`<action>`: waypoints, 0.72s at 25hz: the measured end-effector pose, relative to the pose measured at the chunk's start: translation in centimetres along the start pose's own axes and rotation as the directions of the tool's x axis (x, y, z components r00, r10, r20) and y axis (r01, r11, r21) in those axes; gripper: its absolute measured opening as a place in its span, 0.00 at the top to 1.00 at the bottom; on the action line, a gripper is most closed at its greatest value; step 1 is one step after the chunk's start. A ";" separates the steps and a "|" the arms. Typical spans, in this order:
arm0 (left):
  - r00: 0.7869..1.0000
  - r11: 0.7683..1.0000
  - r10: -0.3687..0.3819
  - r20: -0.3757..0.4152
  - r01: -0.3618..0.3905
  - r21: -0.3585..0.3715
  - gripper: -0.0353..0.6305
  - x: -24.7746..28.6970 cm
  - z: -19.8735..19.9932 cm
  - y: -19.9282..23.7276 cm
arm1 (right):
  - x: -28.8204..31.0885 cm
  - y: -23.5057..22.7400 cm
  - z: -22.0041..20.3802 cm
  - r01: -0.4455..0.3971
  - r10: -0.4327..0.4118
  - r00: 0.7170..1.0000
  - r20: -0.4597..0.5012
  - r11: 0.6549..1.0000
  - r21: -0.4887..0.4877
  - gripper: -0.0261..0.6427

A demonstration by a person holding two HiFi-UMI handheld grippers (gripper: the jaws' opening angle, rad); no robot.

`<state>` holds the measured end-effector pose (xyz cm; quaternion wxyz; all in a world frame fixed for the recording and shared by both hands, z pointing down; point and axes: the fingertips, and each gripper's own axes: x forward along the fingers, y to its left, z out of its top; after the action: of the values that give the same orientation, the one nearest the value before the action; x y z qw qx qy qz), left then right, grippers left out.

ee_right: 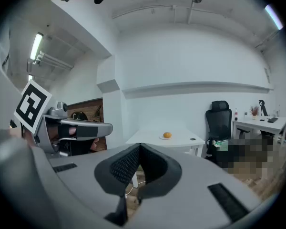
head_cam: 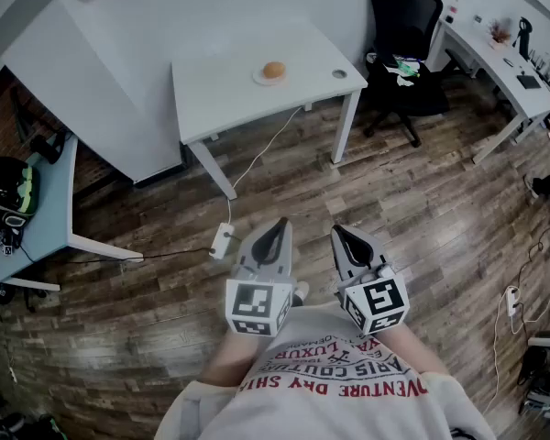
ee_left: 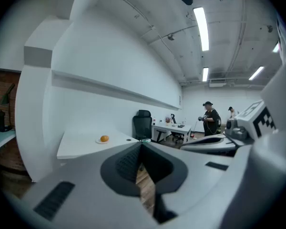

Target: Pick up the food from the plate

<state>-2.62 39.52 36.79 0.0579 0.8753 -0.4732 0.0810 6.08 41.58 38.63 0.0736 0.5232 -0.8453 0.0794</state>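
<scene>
Task not started, judging by layout. Small round orange food [head_cam: 273, 70] sits on small white plate [head_cam: 259, 79], toward far side of white rectangular table [head_cam: 220, 90], well apart from person. Left gripper [head_cam: 277, 225] held low before person's body: jaws together, nothing between. Right gripper [head_cam: 340, 235] just beside it: jaws likewise together, empty. Both point toward table. All steps left: cross brown wooden floor [head_cam: 394, 209], part jaws, close on food, lift it off plate.
</scene>
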 end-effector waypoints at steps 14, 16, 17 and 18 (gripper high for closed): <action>0.997 0.999 0.032 -0.070 -0.034 -0.024 0.94 -0.1 -2.0 -0.2 | 0.4 -1.5 -2.0 0.013 -0.010 0.999 -0.034 0.997 0.080 0.94; 0.996 0.999 0.031 -0.087 -0.034 -0.030 0.94 -0.2 -2.6 0.2 | 0.6 -1.2 -2.4 0.013 -0.010 0.999 -0.040 0.996 0.090 0.94; 0.995 0.999 0.030 -0.093 -0.033 -0.034 0.94 -0.1 -2.9 0.4 | 0.9 -1.1 -2.6 0.013 -0.009 0.999 -0.045 0.996 0.092 0.94; 0.995 0.999 0.029 -0.097 -0.032 -0.040 0.94 0.1 -3.1 0.8 | 1.2 -1.1 -2.8 0.014 -0.009 0.999 -0.051 0.996 0.092 0.94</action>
<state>-3.46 39.53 39.88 0.0973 0.8617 -0.4848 0.1141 6.63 40.68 41.66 0.0713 0.5286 -0.8356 0.1313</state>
